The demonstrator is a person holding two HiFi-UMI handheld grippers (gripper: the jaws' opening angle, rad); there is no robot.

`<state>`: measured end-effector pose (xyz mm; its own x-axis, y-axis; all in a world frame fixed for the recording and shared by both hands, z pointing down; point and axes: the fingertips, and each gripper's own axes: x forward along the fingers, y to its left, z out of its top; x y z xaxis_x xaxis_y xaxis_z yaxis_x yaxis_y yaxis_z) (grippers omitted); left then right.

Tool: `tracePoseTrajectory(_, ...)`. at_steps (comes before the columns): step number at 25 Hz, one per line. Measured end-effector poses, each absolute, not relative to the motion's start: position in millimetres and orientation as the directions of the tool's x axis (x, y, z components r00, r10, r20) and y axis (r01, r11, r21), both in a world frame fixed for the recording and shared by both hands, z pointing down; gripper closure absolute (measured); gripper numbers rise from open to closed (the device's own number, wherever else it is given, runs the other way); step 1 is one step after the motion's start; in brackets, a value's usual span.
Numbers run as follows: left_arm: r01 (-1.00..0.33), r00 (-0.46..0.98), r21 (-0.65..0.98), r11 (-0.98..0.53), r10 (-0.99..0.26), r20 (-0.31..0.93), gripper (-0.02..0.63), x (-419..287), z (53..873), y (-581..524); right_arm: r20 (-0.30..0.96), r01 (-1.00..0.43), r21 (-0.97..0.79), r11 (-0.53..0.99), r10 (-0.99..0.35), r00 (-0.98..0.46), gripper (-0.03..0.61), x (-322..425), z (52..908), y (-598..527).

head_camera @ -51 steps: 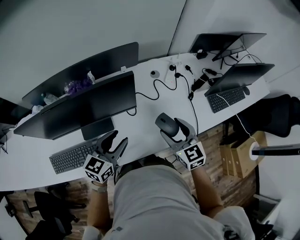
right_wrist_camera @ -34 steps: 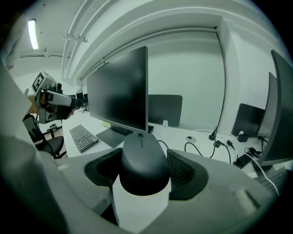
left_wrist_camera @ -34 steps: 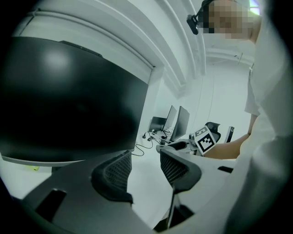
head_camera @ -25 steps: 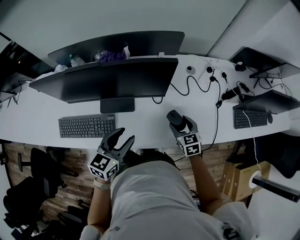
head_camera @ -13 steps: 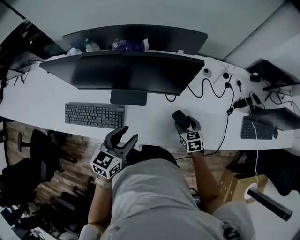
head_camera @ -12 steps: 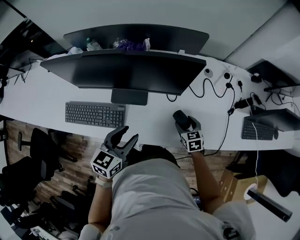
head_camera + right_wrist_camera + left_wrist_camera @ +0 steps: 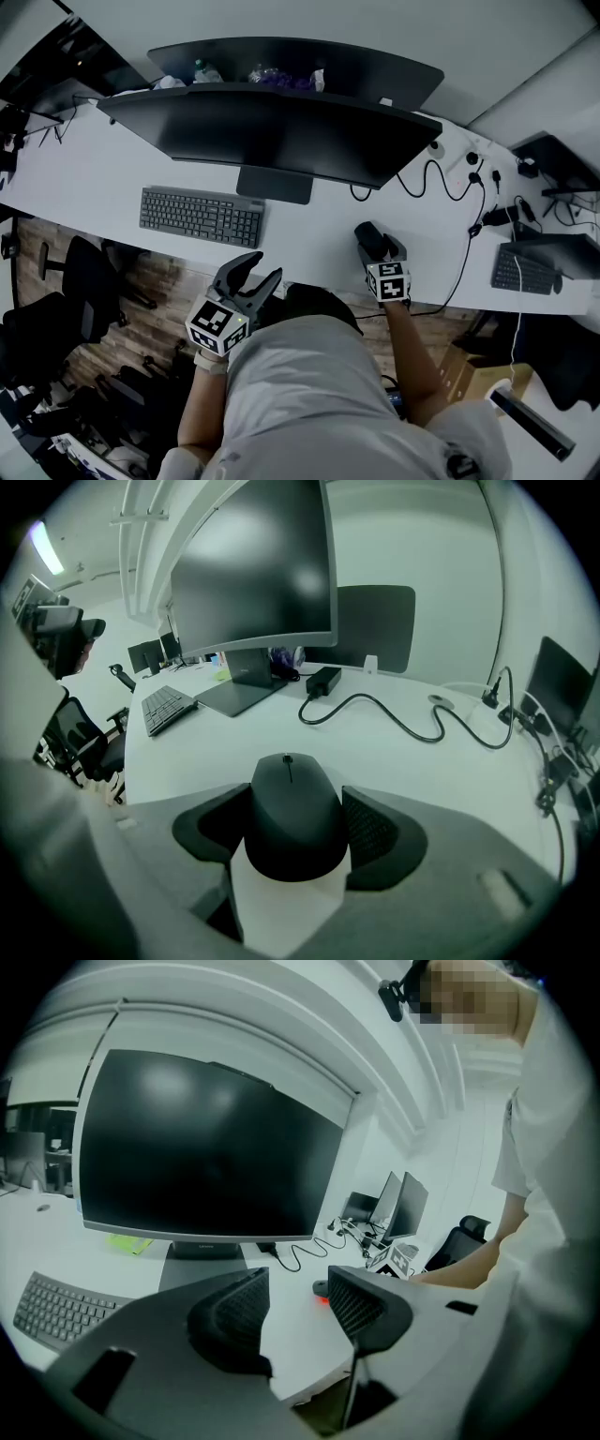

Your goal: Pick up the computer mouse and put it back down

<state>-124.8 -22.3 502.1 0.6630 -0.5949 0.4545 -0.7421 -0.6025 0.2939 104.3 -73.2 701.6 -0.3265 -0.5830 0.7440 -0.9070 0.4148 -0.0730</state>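
Observation:
My right gripper (image 7: 379, 250) is shut on the black computer mouse (image 7: 367, 236), at the white desk's (image 7: 309, 234) front edge, right of the monitor stand. In the right gripper view the mouse (image 7: 295, 813) fills the gap between both dark pads (image 7: 375, 832), its wheel pointing away from me. From the left gripper view the mouse (image 7: 322, 1288) is a small dark shape with a red glow under it. I cannot tell whether it touches the desk. My left gripper (image 7: 262, 266) hangs open and empty just off the desk's front edge, below the keyboard (image 7: 202, 216).
A wide black monitor (image 7: 272, 136) stands at the desk's middle, with a dark panel behind it. Black cables (image 7: 441, 178) run over the desk right of the mouse. A second keyboard (image 7: 525, 270) and more screens lie far right. An office chair (image 7: 56, 309) stands below left.
The head view has swung so the monitor sits in the middle. The right gripper keeps hold of the mouse, now smaller and lower toward the desk than two seconds ago. The left gripper stays open.

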Motion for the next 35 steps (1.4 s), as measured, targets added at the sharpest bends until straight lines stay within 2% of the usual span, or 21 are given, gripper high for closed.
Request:
tracePoseTrajectory(21, -0.755, 0.65, 0.3, -0.583, -0.603, 0.462, 0.437, -130, 506, -10, 0.774, -0.907, -0.03, 0.421, -0.564, -0.287, 0.279, 95, 721, -70)
tracePoseTrajectory(35, -0.715, 0.693, 0.312, -0.626, -0.574, 0.437, 0.436, -117, 503, -18, 0.706, -0.903, -0.069, 0.423, -0.619, -0.344, 0.279, 87, 672, -75)
